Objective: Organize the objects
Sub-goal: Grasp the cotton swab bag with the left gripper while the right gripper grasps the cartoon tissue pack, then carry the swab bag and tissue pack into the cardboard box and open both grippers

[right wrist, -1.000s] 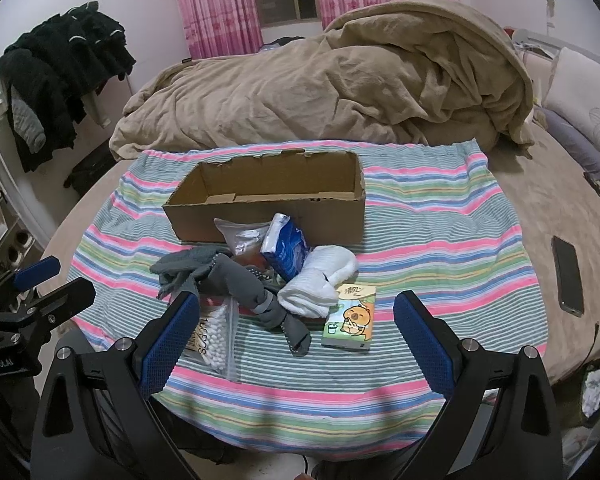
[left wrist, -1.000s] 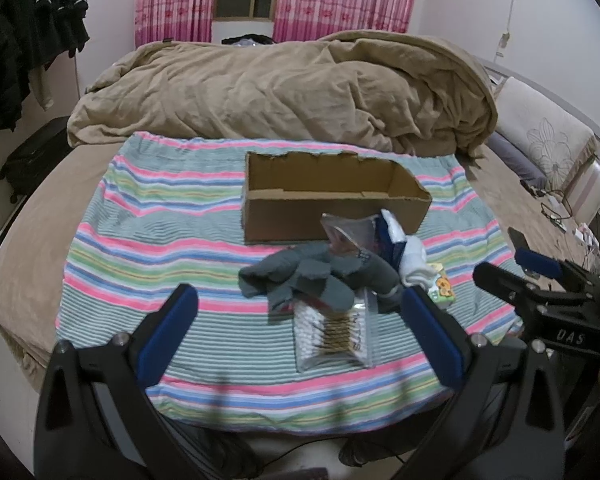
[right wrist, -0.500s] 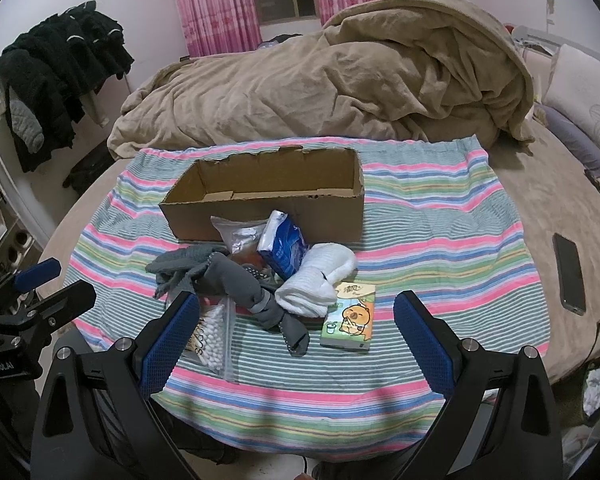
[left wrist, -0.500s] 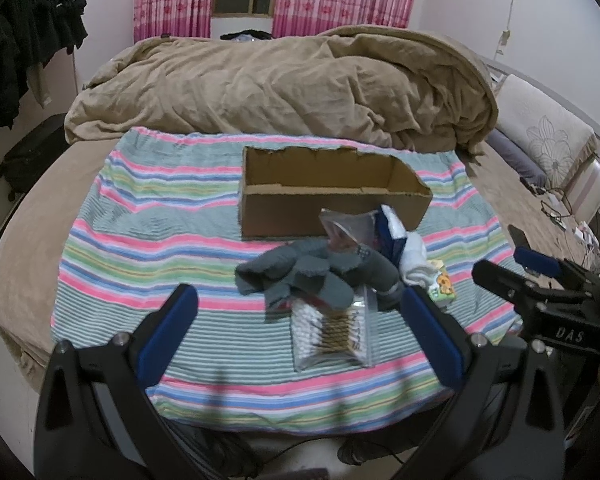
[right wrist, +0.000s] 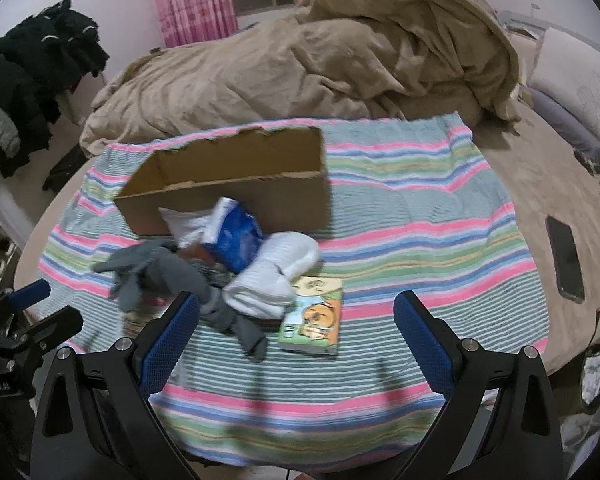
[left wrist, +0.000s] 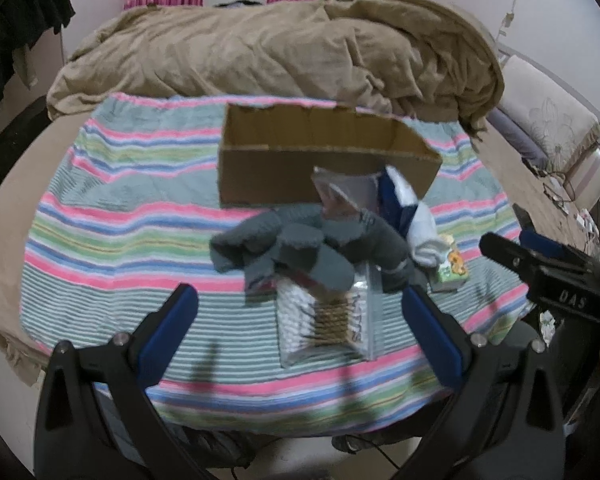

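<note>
Approaching: both grippers hover short of the pile on the striped cloth [right wrist: 420, 208], nothing lifted.
Left gripper [left wrist: 300, 312]: jaws spread wide, empty, lined up on the clear zip bag [left wrist: 328, 320].
Right gripper [right wrist: 296, 320]: jaws spread wide, empty, the cartoon-printed packet [right wrist: 314, 316] between and just beyond its fingertips.
Destination: cardboard box [right wrist: 236, 188], open-topped, just behind the pile; by my judgement, the place for everything.
Pile: grey socks [left wrist: 296, 248], white sock roll [right wrist: 276, 276], blue pouch [right wrist: 236, 236], overlapping and touching.
Method, judged: take outliers first. The packet lies flat at the pile's edge, so close across its narrow width. The zip bag is slippery and partly pinned under the socks; pinch near a free edge and draw it out slowly, or the socks may drag along.
Left view only: zip bag contents, pale beads and a tan bundle; the right gripper at the frame's right edge.
Right view only: full packet face, a dark phone [right wrist: 566, 260] on the bed, well apart from the pile.
</note>
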A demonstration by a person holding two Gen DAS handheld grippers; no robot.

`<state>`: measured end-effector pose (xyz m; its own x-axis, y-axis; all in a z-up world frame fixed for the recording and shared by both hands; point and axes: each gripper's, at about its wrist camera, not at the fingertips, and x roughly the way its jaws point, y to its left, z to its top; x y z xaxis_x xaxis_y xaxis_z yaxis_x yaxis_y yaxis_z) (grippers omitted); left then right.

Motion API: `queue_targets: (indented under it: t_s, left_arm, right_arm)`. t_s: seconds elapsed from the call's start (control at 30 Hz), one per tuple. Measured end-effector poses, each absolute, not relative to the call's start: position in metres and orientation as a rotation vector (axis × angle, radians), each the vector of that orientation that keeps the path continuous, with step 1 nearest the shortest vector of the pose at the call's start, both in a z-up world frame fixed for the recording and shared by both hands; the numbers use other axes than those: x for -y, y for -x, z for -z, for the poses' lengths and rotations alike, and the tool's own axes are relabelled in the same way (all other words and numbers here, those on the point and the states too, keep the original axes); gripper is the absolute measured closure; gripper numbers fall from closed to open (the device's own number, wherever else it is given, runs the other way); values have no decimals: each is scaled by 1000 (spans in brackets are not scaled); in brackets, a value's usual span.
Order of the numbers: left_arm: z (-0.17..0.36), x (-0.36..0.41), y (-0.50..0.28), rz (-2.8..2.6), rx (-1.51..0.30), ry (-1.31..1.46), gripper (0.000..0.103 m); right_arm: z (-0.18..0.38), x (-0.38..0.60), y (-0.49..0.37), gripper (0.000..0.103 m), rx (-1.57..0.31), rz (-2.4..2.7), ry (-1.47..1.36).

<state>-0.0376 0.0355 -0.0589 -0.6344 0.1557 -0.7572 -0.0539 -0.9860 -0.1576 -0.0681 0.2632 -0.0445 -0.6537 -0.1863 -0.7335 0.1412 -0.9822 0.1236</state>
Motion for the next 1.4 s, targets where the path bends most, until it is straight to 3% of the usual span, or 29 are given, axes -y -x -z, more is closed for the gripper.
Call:
queue_targets:
  t_s: [0.3, 0.37, 0.53, 0.6, 0.77, 1.4]
  left_arm:
    - [109, -52, 59, -2635, 164, 1405, 2]
    - [117, -56, 62, -2626, 156, 1416, 4]
    - [133, -67, 64, -2610, 105, 1419, 23]
    - [135, -75, 63, -2605, 57, 1402, 29]
    - [131, -80, 61, -2600, 24, 1372, 34]
    - [57, -62, 32, -2625, 116, 1190, 36]
  right_arm:
    - [87, -276, 92, 4, 96, 2681, -1329]
    - [97, -276, 96, 9, 91, 2666, -1362]
    - [113, -274, 98, 11, 72, 2635, -1411]
    - [120, -271, 98, 19, 59, 2615, -1429]
    - [125, -267, 95, 53, 47, 2558, -1436]
    - [51, -287, 71, 54, 154, 2640, -1197]
